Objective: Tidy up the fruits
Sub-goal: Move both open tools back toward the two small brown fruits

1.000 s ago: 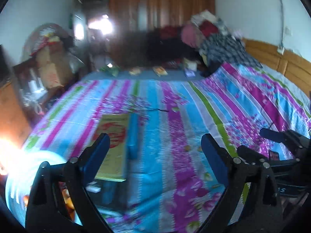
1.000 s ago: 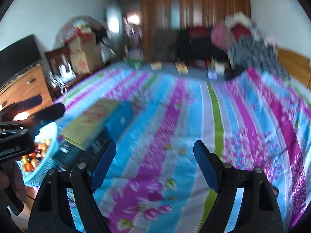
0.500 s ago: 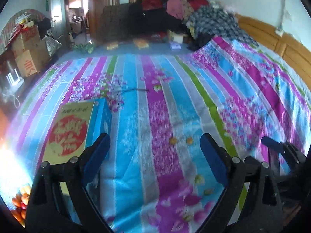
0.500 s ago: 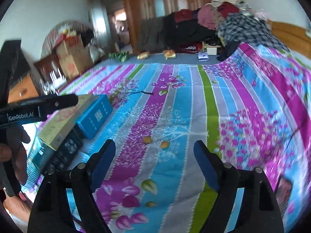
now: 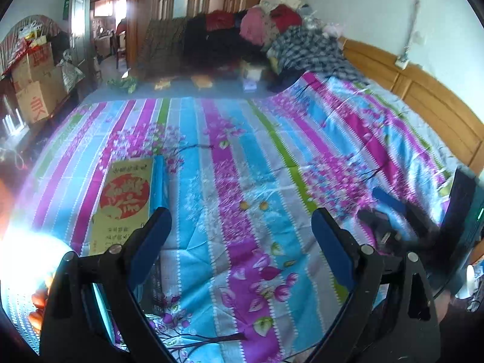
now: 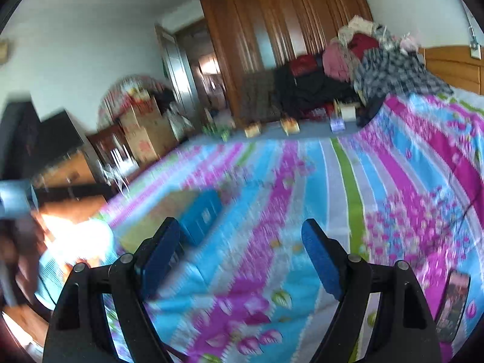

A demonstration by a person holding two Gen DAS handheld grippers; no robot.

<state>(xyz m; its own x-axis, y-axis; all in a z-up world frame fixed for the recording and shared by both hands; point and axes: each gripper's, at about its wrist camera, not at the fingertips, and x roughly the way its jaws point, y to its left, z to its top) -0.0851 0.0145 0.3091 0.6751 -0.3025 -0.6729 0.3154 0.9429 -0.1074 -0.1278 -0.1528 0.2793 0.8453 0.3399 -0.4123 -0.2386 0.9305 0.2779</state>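
Two small orange fruits [image 5: 244, 205] [image 5: 263, 205] lie side by side on the striped floral bedsheet [image 5: 230, 157]. They sit just beyond my left gripper [image 5: 239, 236], which hangs open above the sheet with nothing between its fingers. A pale basket [image 5: 18, 296] with orange and red fruits [image 5: 37, 302] shows at the lower left, washed out by glare. The right wrist view is blurred: the same fruits [image 6: 275, 243] lie ahead of my right gripper [image 6: 239, 242], also open and holding nothing. The basket [image 6: 57, 272] sits at its left. The right gripper [image 5: 393, 208] also shows at the right of the left wrist view.
A yellow and blue box [image 5: 127, 199] lies on the sheet left of the fruits, with a dark flat device [image 5: 154, 281] beside it. A phone [image 6: 453, 302] lies at the right. Piled clothes [image 5: 272, 39], a wooden headboard [image 5: 423, 103], a wardrobe [image 6: 287, 30] and cardboard boxes [image 5: 33, 90] ring the bed.
Both views have swung and tilted upward, showing more of the room's far end; the right wrist view is now motion-blurred. Both grippers stay open and nothing was picked up.
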